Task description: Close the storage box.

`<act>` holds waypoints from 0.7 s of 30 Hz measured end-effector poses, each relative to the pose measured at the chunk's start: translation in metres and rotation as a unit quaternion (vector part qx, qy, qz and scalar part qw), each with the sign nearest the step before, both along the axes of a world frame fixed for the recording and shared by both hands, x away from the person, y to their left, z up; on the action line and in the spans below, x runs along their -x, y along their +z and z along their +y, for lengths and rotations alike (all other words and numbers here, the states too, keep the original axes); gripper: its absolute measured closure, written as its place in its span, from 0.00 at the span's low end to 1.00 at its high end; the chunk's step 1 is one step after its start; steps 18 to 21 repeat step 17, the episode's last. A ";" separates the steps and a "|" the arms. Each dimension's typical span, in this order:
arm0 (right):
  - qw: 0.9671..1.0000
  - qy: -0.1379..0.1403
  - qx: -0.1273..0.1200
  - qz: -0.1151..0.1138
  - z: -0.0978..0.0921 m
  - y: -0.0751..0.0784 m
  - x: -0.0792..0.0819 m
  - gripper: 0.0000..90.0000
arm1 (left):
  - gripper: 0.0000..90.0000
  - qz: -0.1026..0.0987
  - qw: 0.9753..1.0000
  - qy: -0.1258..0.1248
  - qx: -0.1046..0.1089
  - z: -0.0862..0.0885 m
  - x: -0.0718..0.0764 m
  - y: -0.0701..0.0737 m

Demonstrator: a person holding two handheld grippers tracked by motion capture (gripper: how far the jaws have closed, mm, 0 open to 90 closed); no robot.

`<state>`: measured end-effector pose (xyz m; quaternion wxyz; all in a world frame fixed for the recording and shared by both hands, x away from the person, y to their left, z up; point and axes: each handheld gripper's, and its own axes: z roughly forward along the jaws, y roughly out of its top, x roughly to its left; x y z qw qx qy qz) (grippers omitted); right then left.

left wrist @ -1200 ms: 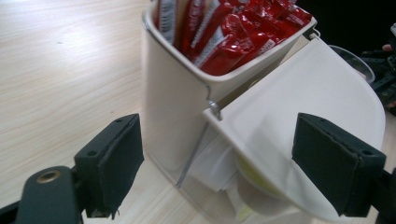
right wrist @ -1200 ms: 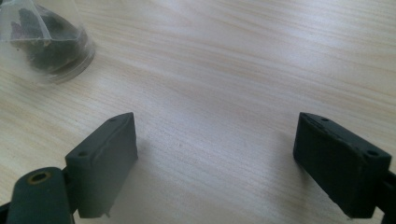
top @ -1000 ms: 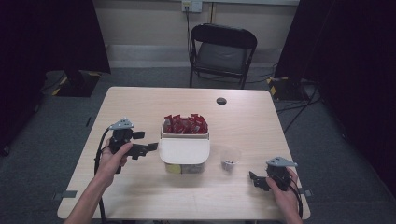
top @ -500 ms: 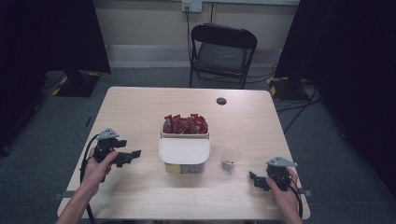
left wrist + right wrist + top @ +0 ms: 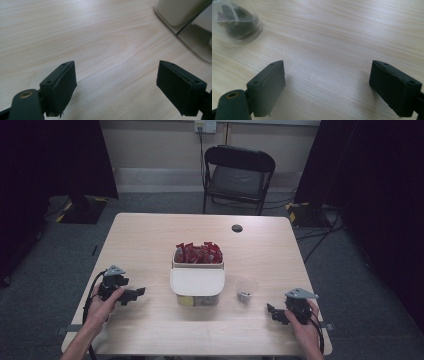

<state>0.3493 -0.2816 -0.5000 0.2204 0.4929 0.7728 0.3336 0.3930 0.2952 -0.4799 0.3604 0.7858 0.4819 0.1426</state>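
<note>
Both grippers rested on the table (image 5: 150, 240), jaws spread, holding nothing: left gripper (image 5: 134, 295) left of the box (image 5: 197, 285), right gripper (image 5: 274, 312) near the right front edge. The box sat mid-table, cream lid over its front part, red packets (image 5: 198, 253) showing behind. Judged rigid plastic, light, lid smooth and a bit slippery; best gripped at the lid's rim. A clear cup (image 5: 246, 289) stood just right of it, thin and crushable. Pale wood tabletop, grey carpet, a folding chair (image 5: 239, 176) beyond.

My lidded cream container (image 5: 197, 284) sits mid-table, red packets (image 5: 198, 253) stacked just behind it, a clear cup (image 5: 246, 289) just beside its right.
</note>
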 end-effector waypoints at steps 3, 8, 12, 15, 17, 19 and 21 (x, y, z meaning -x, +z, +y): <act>1.000 0.000 0.000 0.000 0.000 0.000 0.000 0.14 | 0.18 -0.002 1.000 0.003 -0.013 -0.001 -0.001 -0.004; 1.000 0.000 0.000 0.000 0.000 0.000 0.000 0.14 | 0.16 -0.017 0.999 0.000 -0.045 -0.007 0.002 -0.016; 1.000 -0.001 0.000 0.000 0.000 0.000 0.000 0.14 | 0.14 -0.037 0.998 0.005 -0.047 -0.010 0.006 -0.020; 1.000 0.000 0.000 0.000 0.000 0.000 0.000 0.14 | 0.13 -0.048 0.998 0.007 -0.044 -0.009 0.007 -0.022; 1.000 0.000 0.000 0.000 0.000 0.000 0.000 0.14 | 0.13 -0.048 0.998 0.007 -0.044 -0.009 0.007 -0.022; 1.000 0.000 0.000 0.000 0.000 0.000 0.000 0.14 | 0.13 -0.048 0.998 0.007 -0.044 -0.009 0.007 -0.022; 1.000 0.000 0.000 0.000 0.000 0.000 0.000 0.14 | 0.13 -0.048 0.998 0.007 -0.044 -0.009 0.007 -0.022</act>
